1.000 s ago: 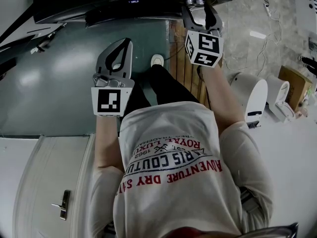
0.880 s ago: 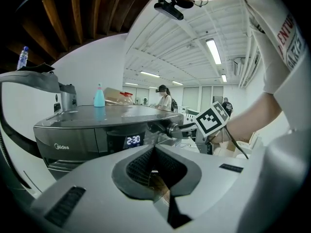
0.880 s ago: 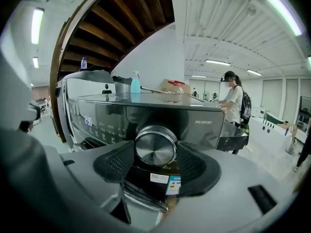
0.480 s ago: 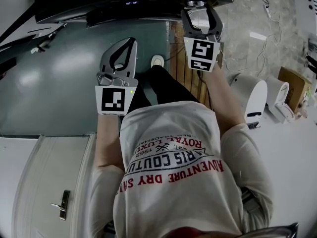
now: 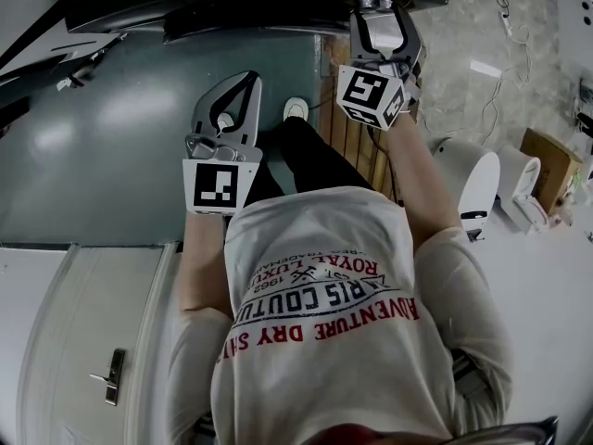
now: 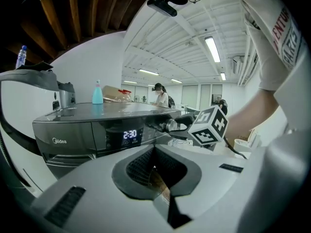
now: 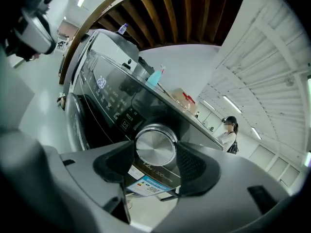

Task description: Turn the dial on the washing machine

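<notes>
Silver brushed metal shows at 12 o'clock in the head view: the dial (image 5: 363, 2) on the dark washing machine (image 5: 232, 7), with the right claw (image 5: 378, 12) set on it. The left claw (image 5: 248, 82) hangs at 10 o'clock, apart from the machine. In the left gripper view its jaws are pressed together on nothing, and the display (image 6: 129, 135) reads 2:30. In the right gripper view the round, shiny dial sits in the centre of the glossy black panel (image 7: 112, 106), clenched between both jaws.

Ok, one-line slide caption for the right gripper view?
Right claw closed on the silver dial of the washing machine, its display lit to the left.
</notes>
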A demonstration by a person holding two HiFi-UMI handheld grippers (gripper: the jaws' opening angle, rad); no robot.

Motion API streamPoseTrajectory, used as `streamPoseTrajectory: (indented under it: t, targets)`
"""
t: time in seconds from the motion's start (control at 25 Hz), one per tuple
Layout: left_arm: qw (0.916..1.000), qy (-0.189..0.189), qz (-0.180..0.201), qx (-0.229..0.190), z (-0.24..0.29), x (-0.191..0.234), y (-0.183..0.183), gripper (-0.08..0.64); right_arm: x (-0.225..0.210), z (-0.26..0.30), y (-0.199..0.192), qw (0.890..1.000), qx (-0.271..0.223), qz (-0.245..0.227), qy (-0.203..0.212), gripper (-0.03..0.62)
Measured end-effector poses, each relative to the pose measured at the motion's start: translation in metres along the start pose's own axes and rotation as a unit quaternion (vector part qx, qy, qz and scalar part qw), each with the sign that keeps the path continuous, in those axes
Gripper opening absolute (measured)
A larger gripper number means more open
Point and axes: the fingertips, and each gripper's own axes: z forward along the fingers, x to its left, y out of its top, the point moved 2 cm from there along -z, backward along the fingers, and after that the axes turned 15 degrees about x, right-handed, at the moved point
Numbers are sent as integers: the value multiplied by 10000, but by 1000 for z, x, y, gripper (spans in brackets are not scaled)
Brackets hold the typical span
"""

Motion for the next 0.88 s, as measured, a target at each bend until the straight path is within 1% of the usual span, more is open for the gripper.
streamPoseTrajectory:
  t: [0.12,0.2,0.24,0.36,0.44,0.6,0.72,0.88]
  targets:
    - [10000,-9,12,-29,-1,-2,1,17,0,-1,-1,9998,33,178,114,284]
    - [10000,-7,-13,-30,-3,-3,2,17,0,-1,-1,9984,61,482,290,284]
    - [10000,-4,-25,-23,-3,-2,3,17,-1,0,-1,9964,65,730,429,284]
    - [10000,3,-8,-12,-2,-1,5,17,-6,1,0,9826,123,1619,907,284]
    - [10000,3,45,-41,-1,-1,7,17,-9,2,-3,9760,162,1903,1044,284]
    - [10000,1,60,-33,-2,-1,9,17,-8,3,-3,9750,131,1915,1115,284]
    - [10000,-40,73,-46,-1,-2,12,17,-8,4,-3,9709,88,2001,1311,285]
    - [9996,-39,260,-58,-6,-3,19,17,-14,-6,0,9722,33,1911,1354,285]
